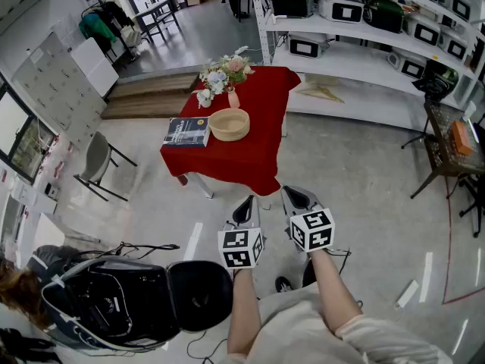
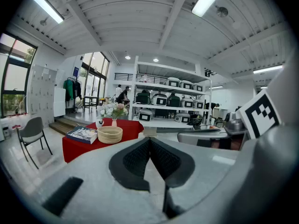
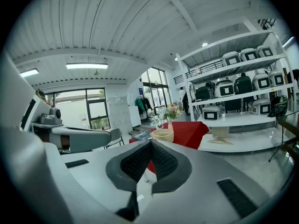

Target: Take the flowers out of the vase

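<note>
Since you stand well short of the red table (image 1: 261, 139) at 12 o'clock, where the flowers (image 1: 224, 70) sit in the vase (image 1: 233, 99), your left gripper (image 1: 248, 203) and right gripper (image 1: 298, 198) hang low, fingers (image 2: 135, 160) pressed together, empty.

A lab or workshop: equipment-lined metal shelving (image 1: 356, 59), polished floor (image 1: 364, 196), lockers (image 1: 53, 89).

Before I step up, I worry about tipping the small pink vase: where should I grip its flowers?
Grip the pink and white flowers low, where they gather above the small pink vase, probably from the right: the round woven bowl stands close in front.
</note>
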A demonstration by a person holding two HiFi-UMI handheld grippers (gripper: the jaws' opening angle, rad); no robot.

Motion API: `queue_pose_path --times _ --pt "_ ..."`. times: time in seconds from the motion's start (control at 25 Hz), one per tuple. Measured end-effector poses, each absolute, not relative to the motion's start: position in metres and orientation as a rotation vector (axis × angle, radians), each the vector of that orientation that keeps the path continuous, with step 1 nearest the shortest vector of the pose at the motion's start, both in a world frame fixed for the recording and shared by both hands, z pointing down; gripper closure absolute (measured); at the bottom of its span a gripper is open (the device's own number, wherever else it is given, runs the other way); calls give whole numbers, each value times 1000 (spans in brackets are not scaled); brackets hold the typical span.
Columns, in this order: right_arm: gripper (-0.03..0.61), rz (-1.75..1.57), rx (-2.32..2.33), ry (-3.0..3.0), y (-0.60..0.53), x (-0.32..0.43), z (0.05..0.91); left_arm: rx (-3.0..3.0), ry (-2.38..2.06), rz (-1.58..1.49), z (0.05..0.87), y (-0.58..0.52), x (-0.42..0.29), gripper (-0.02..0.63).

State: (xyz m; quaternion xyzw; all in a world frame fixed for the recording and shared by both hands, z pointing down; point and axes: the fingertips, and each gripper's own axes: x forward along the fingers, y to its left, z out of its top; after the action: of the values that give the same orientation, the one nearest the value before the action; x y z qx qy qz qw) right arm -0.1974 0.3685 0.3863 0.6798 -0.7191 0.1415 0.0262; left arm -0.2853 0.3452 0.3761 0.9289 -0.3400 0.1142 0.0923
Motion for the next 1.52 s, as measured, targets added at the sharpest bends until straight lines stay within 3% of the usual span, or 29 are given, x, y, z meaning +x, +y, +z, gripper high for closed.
queue_pose_path --times 0.68,1.52 --pt "572 422 1952 -2275 265 -165 387 2669 -1132 321 377 246 -258 604" --pt "571 486 1665 -2442 70 -61 380 2629 -1249 375 358 68 -136 603"
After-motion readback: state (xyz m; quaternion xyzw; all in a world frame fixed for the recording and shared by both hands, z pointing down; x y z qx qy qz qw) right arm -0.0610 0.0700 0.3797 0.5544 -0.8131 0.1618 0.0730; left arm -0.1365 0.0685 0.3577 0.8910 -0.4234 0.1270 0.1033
